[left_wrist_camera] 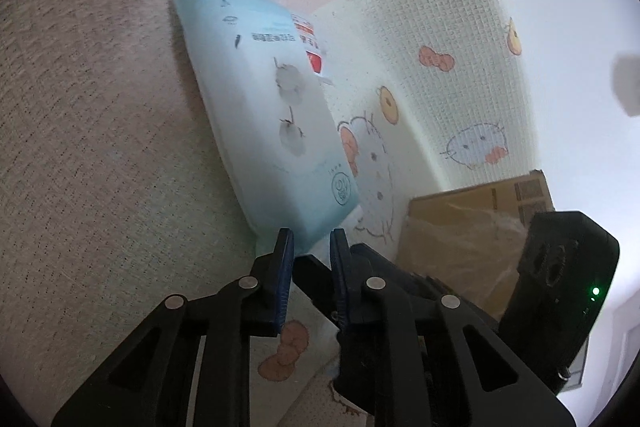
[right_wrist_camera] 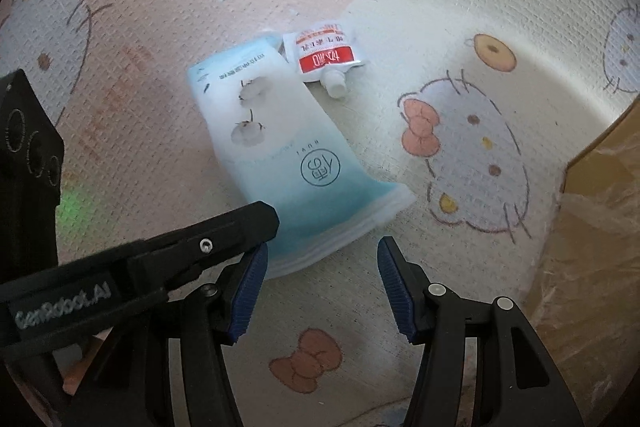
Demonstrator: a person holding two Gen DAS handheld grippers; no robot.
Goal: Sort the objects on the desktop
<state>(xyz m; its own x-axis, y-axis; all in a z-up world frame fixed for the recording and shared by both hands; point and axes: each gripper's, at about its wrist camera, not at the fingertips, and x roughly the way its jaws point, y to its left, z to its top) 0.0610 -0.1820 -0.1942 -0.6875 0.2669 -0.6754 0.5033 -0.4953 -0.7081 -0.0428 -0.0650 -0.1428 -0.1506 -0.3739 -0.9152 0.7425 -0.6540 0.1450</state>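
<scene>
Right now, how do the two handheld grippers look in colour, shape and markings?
Both are black plastic. The left gripper and right gripper have ribbed blue pads on their fingers, triangular cut-outs in the linkage arms and silver pivot pins. One body carries white "GenRobot.AI" lettering; a green light glows on the other's housing.

What we cannot make out

The blue pouch (left_wrist_camera: 276, 131) hides most of the red-and-white sachet (left_wrist_camera: 312, 47) beyond the left gripper (left_wrist_camera: 312, 247); its print blurs; the cardboard box (right_wrist_camera: 600, 227) is cropped.
</scene>
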